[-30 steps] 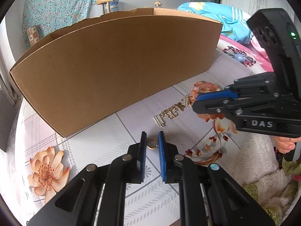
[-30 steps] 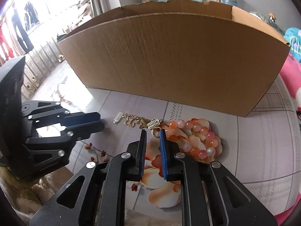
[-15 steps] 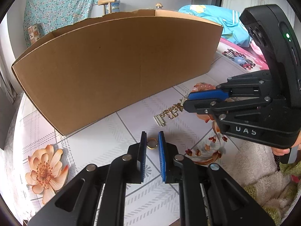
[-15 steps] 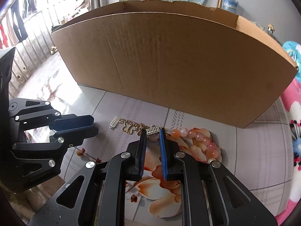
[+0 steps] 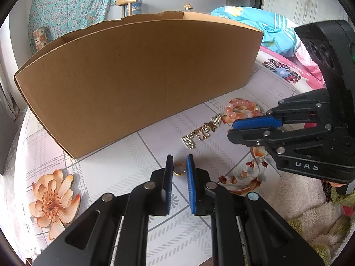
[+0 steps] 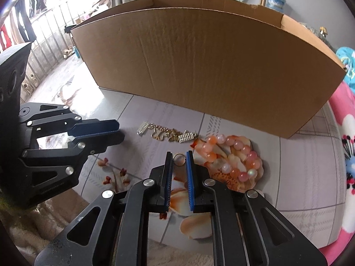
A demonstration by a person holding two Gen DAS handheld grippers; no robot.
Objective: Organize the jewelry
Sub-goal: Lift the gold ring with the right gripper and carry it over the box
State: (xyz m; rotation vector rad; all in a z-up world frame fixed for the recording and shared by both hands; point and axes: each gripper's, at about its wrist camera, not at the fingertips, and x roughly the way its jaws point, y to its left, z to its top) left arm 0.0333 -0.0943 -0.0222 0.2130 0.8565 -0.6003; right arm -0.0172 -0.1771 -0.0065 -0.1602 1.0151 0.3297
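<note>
Both grippers, left gripper (image 5: 179, 166) and right gripper (image 6: 179, 160), each pinch a small gold ring, while gold chain (image 6: 166, 133) and bead bracelet (image 6: 233, 157) lie outside cardboard box (image 6: 210, 66).

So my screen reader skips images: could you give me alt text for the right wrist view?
The right hand-held gripper has a small gold ring between its slightly parted fingers. The table holds a gold chain and pink bead bracelet before a tall cardboard box; the left hand-held gripper enters from the left.
</note>
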